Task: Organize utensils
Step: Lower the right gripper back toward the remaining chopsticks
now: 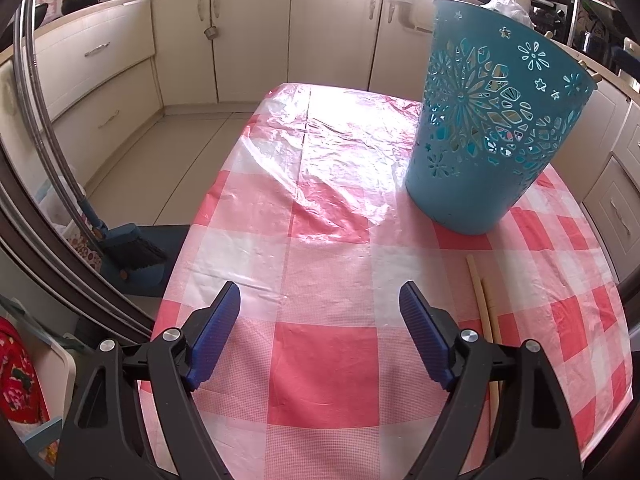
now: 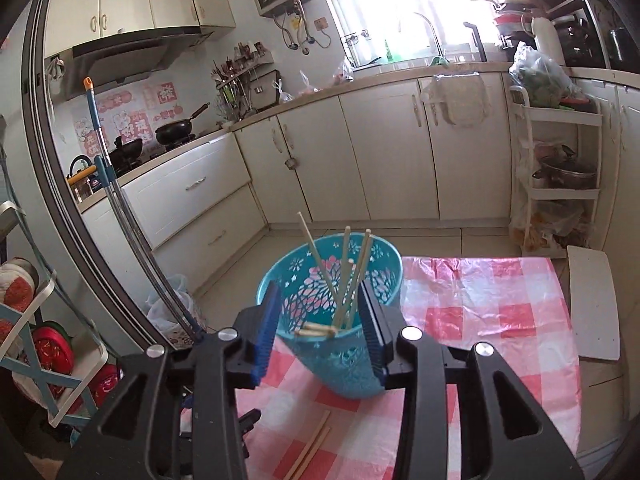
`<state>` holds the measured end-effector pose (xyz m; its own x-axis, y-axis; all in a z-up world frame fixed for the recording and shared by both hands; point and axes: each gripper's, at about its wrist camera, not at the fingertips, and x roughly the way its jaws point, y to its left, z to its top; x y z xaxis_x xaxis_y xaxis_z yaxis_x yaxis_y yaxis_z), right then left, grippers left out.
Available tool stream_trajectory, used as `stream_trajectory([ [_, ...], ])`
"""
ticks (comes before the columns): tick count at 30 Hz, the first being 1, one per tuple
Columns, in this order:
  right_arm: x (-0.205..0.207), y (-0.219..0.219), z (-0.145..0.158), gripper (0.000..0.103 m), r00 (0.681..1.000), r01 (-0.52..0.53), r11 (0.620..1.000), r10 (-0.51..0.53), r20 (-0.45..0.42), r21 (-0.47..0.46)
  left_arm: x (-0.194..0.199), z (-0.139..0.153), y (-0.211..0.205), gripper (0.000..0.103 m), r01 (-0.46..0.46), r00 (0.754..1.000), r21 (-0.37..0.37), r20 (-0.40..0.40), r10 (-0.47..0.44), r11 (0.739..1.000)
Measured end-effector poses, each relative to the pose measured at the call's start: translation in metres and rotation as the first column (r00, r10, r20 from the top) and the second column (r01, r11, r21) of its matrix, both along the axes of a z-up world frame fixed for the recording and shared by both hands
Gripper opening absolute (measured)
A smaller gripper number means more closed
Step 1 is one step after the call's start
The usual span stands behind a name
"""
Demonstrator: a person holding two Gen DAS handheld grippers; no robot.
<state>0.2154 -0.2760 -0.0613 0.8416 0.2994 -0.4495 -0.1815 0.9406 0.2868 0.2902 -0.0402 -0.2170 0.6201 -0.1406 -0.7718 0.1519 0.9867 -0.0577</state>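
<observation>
Left wrist view looks along the left gripper (image 1: pixel 320 300), whose blue-padded jaws stand wide apart with nothing between them, hovering above a desk covered in a red-and-white checked plastic cloth (image 1: pixel 320 380). A teal plastic basket with cut-out flower patterns (image 1: pixel 492 136) stands upright on the cloth, ahead and to the right of the gripper. Two pale wooden chopsticks (image 1: pixel 486 312) lie on the cloth just beside the gripper's right finger, near the basket's base but apart from it; their near ends pass behind the gripper's black frame.

From the right wrist view, the right gripper (image 2: pixel 320 320) hangs above the same teal basket (image 2: pixel 344 364), its jaws partly open on either side of the basket's rim. Several pale chopsticks (image 2: pixel 352 272) stand tilted inside the basket, their tips rising above the rim, and a pair lies across the near edge of the rim between the blue pads. Whether the pads touch any of them cannot be told. The two loose chopsticks (image 2: pixel 312 444) lie on the checked cloth (image 2: pixel 480 320) in front of the basket. Cream kitchen cabinets (image 2: pixel 380 152) line the far wall.
</observation>
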Motion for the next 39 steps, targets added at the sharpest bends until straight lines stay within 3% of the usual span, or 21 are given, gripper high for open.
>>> stream_trajectory([
  [3, -0.018, 0.011, -0.029, 0.039, 0.996, -0.015, 0.999, 0.012, -0.084, -0.028, 0.000, 0.000, 0.000, 0.078, -0.003, 1.000, 0.001, 0.000, 0.003, 1.000],
  [8, -0.028, 0.038, -0.106, 0.025, 0.954, -0.061, 0.997, 0.045, -0.298, -0.047, -0.001, 0.000, 0.000, 0.078, -0.001, 1.000, 0.004, 0.006, 0.001, 1.000],
  [11, -0.023, 0.050, -0.128, 0.021, 0.938, -0.057, 0.997, 0.037, -0.344, -0.049, -0.001, 0.000, 0.001, 0.079, -0.005, 1.000, -0.001, 0.002, 0.005, 1.000],
  [19, -0.014, 0.071, -0.144, 0.018, 0.922, -0.059, 0.991, 0.007, -0.387, -0.122, -0.001, 0.000, 0.002, 0.079, -0.003, 1.000, -0.006, 0.003, 0.003, 1.000],
  [25, -0.020, 0.072, -0.147, 0.018, 0.930, -0.072, 0.983, 0.005, -0.367, -0.170, -0.002, 0.000, 0.001, 0.079, -0.002, 1.000, -0.004, 0.003, 0.002, 1.000],
  [29, -0.024, 0.068, -0.149, 0.012, 0.930, -0.081, 0.978, 0.005, -0.367, -0.194, -0.001, 0.000, 0.001, 0.079, -0.005, 1.000, -0.006, 0.001, 0.005, 1.000],
  [39, -0.024, 0.042, -0.145, 0.010, 0.932, -0.059, 0.958, -0.048, -0.359, -0.282, -0.001, 0.000, 0.000, 0.080, -0.006, 1.000, -0.005, 0.000, 0.006, 1.000],
])
